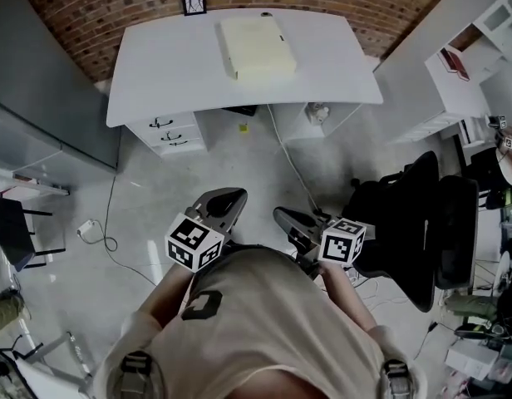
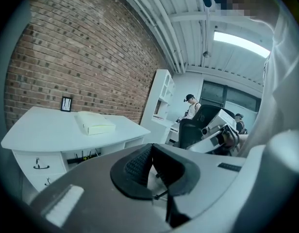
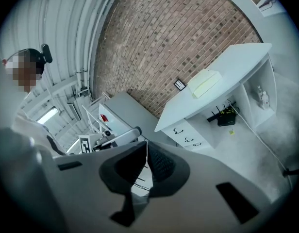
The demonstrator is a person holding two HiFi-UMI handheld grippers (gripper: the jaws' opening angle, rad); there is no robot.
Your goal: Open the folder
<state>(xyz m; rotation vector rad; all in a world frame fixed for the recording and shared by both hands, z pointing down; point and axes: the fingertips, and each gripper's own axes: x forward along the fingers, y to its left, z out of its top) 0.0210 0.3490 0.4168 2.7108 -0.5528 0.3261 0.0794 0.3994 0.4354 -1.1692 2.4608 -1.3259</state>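
Folder (image 1: 258, 46) lies flat on the white desk (image 1: 173, 65), towards the brick wall. It's pale and thick, probably stiff-covered and light, so I'd lift the top cover at a front corner. Left gripper (image 1: 227, 199) and right gripper (image 1: 285, 219) are both closed, empty and well short of it. Office chair (image 1: 422, 231) stands off right, and a cable (image 1: 289, 165) trails across the floor between.

Left tool (image 2: 150, 147) shut, empty; right tool (image 3: 146, 144) same.

The folder (image 1: 257, 46) is too small for me to tell which edge opens; the framed picture (image 1: 194, 1) is unreadably small.
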